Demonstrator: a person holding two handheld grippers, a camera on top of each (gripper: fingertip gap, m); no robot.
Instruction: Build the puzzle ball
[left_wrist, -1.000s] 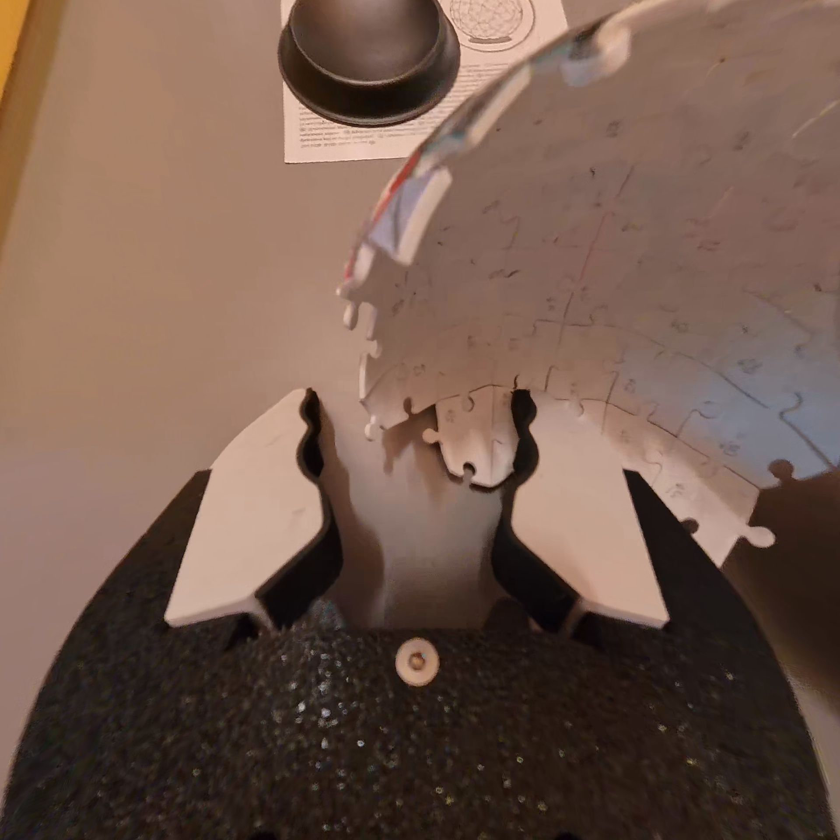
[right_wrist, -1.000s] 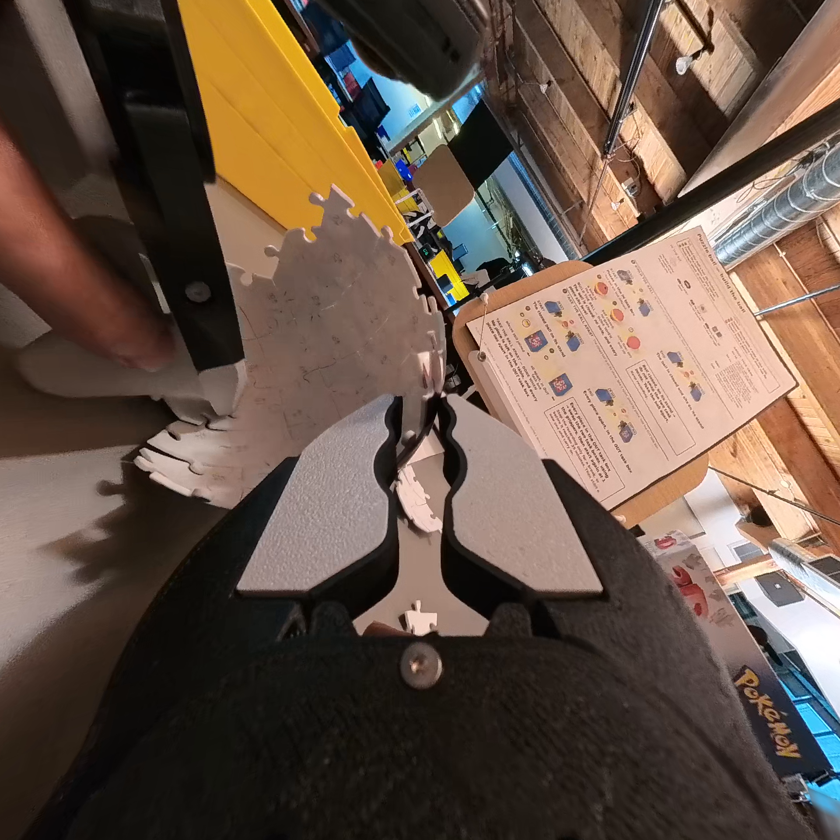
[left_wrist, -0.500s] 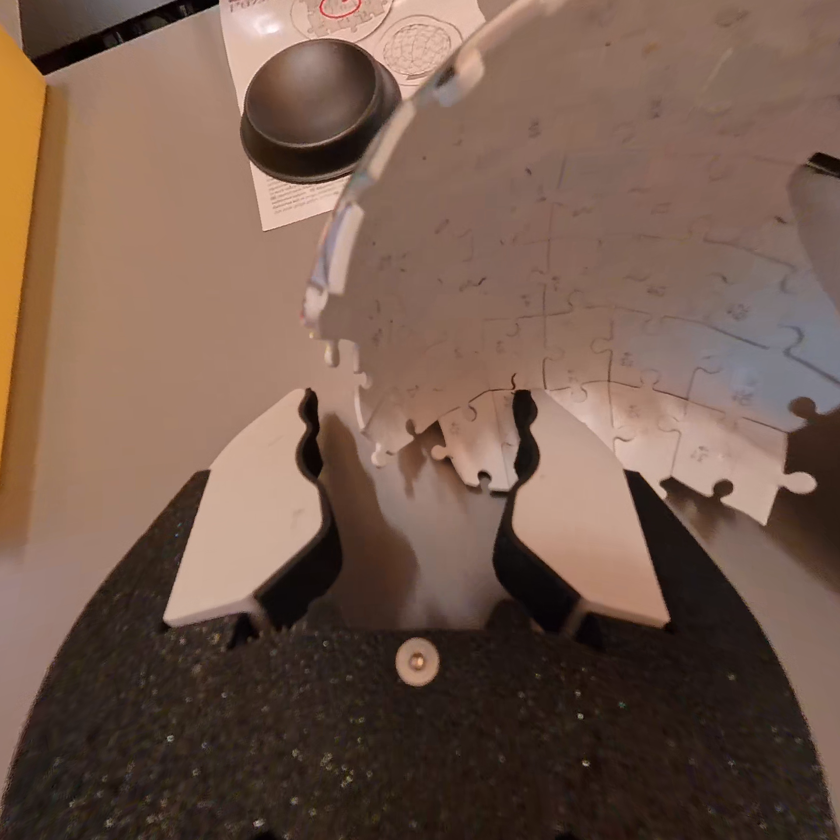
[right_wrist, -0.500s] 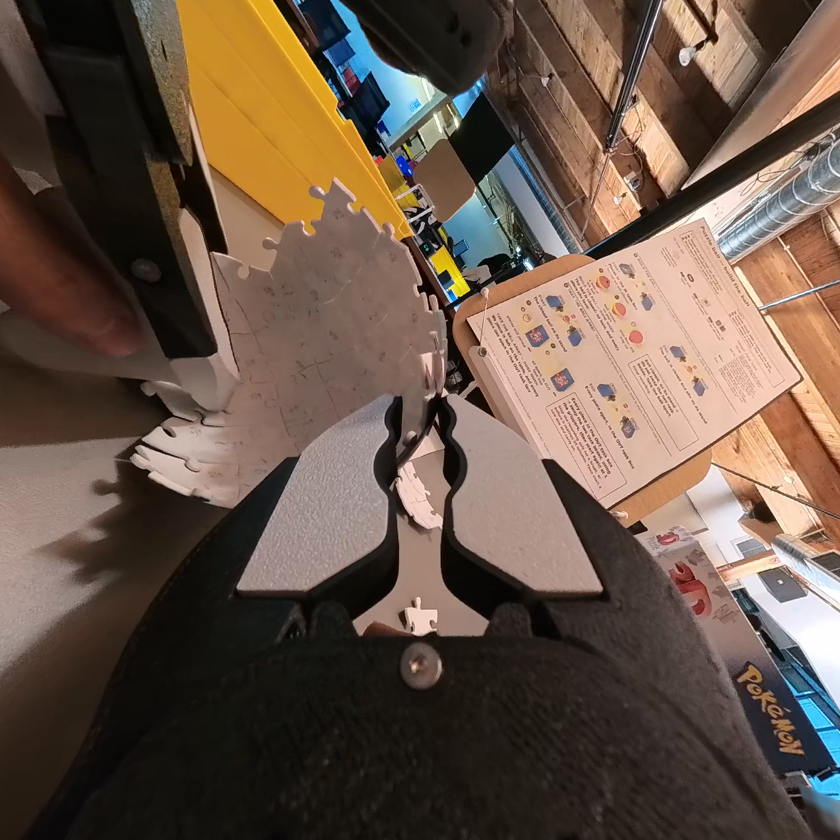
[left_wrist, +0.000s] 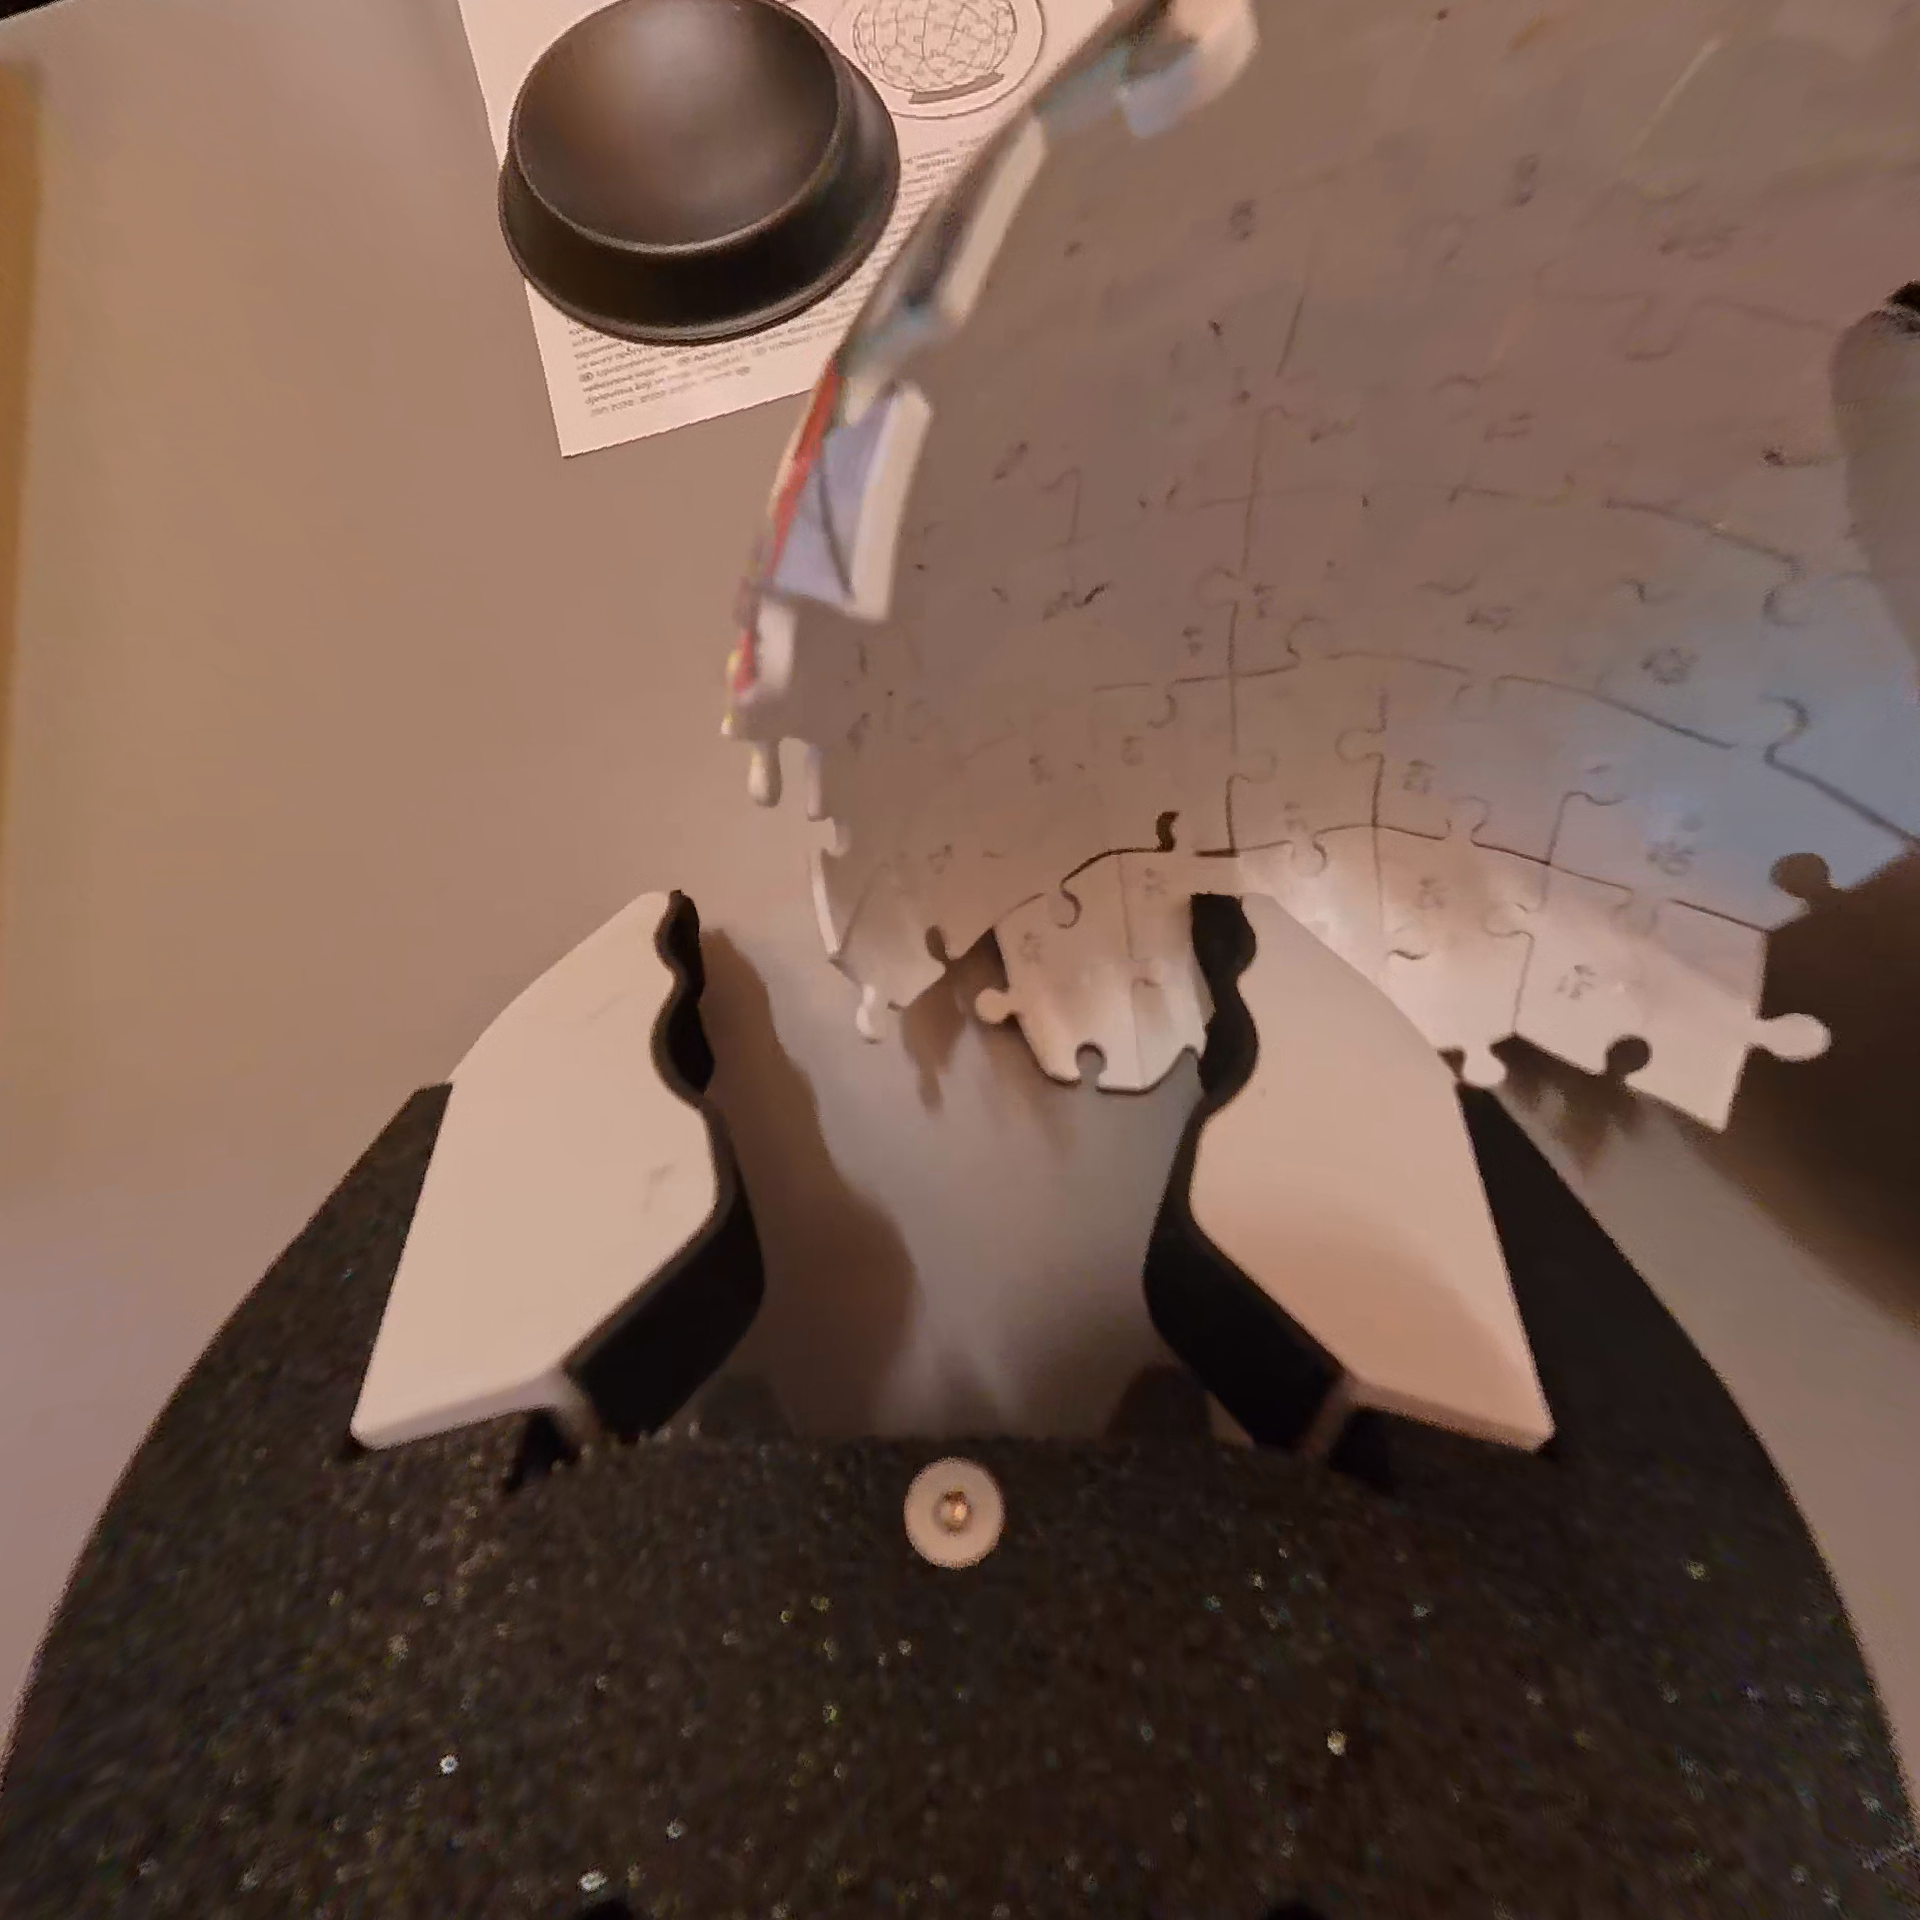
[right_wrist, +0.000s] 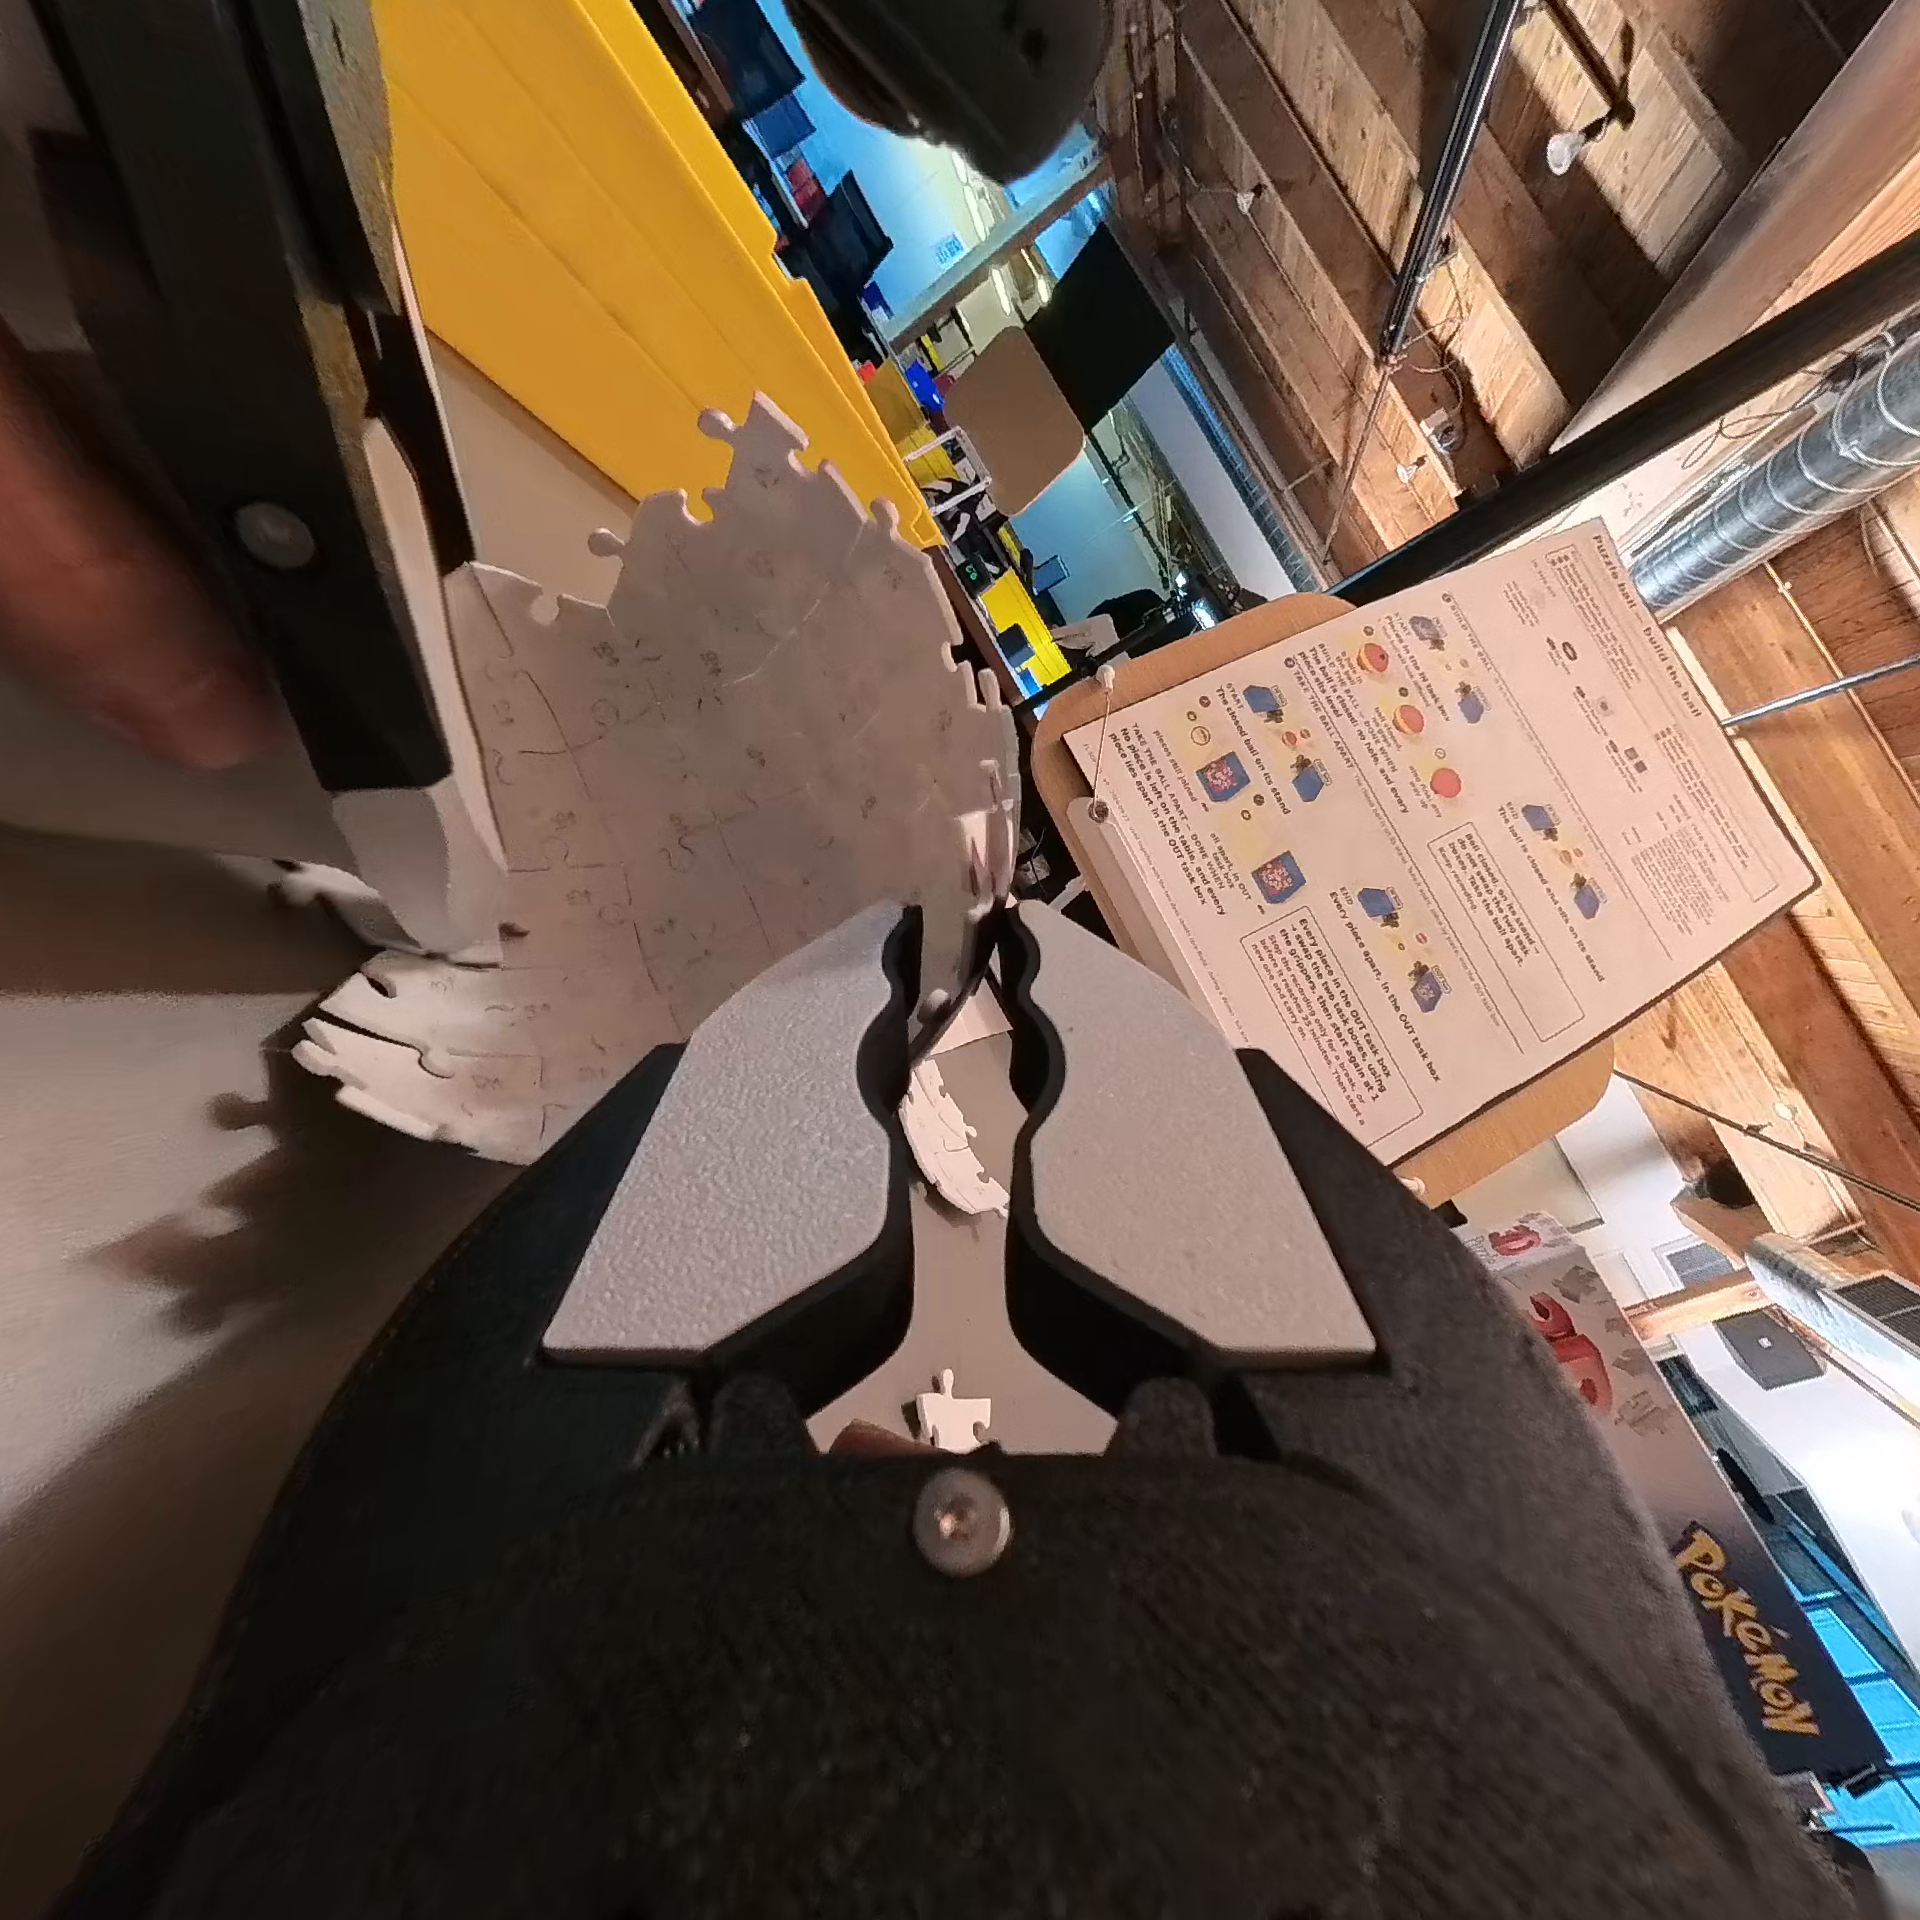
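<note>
1. R gripper (right_wrist: 956, 925): jaws nearly together, pinching rim of curved puzzle shell (right_wrist: 748, 727); shell fans up and left of tips.
2. L gripper (left_wrist: 940, 925): jaws spread wide, gripping nothing; R finger (left_wrist: 1340, 1091) pressed flat against shell's lowest piece (left_wrist: 1101, 997), which sits partly unseated, dark gap along its top seam.
3. Best move, prob.: keep R pinch firm, push piece w/ flat of finger, straight along seam, no twist.
4. Beyond L tips, far left: black stand (left_wrist: 691, 177) on instruction sheet (left_wrist: 665, 384).
5. Loose piece (right_wrist: 951, 1408) on table, betw. R fingers' bases.
</note>
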